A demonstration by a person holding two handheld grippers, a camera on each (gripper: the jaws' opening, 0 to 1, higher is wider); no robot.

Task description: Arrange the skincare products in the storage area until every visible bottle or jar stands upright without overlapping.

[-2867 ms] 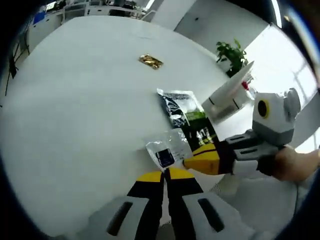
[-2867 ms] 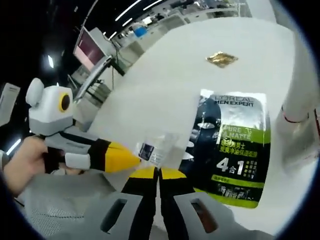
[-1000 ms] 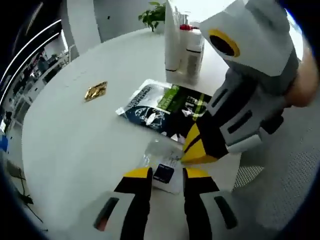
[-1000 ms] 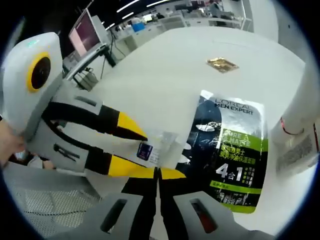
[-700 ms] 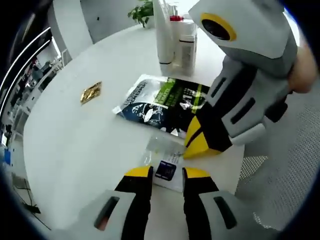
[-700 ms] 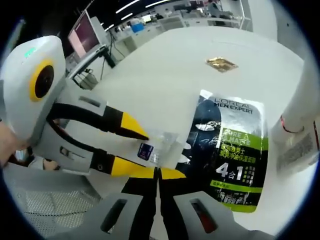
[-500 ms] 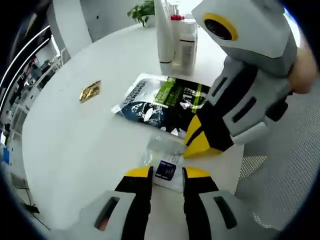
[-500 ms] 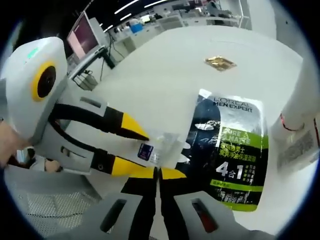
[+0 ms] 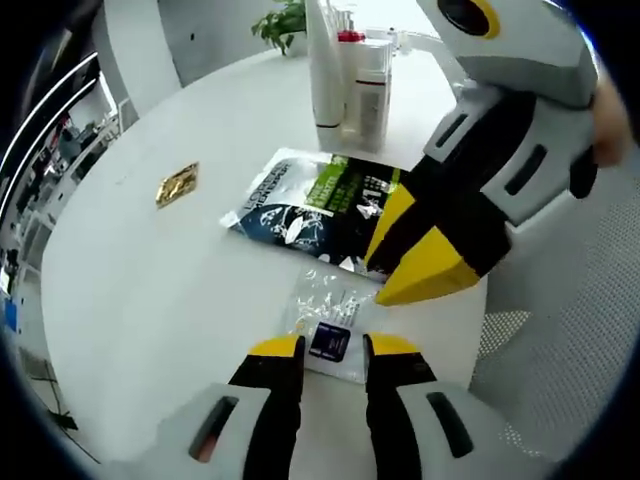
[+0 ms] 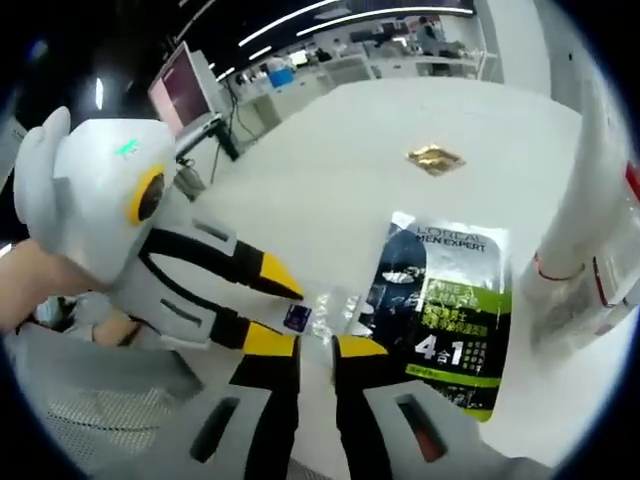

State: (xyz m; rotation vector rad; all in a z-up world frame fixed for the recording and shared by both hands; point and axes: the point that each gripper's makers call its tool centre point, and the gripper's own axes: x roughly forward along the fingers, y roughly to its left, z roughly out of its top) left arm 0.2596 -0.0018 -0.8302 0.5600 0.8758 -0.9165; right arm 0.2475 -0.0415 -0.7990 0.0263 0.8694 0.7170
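Down at the near edge of the white tabletop lies the small clear sachet, flat, with a dark blue label at one end, just beside the dark green-and-black product pouch, which looks to overlap its far edge. Upright at the far side stand the white tube and the white bottles with a red cap. A little gold packet sits well apart.

That sachet looks feather-light, thin and crinkly, so it will flex and could slide on the smooth top. Best bet is a pinch on a free corner or along the labelled end, not the middle.

The left hand-held gripper has its jaws a narrow gap apart, straddling the sachet's label end, not closed on it. The right hand-held gripper also shows a gap between its jaws, tips just at the sachet, holding nothing.

Against half a second ago, the right jaws were pressed together and have now parted, and that hand-held gripper has lifted and drawn off a little. The left one's gap is unchanged.
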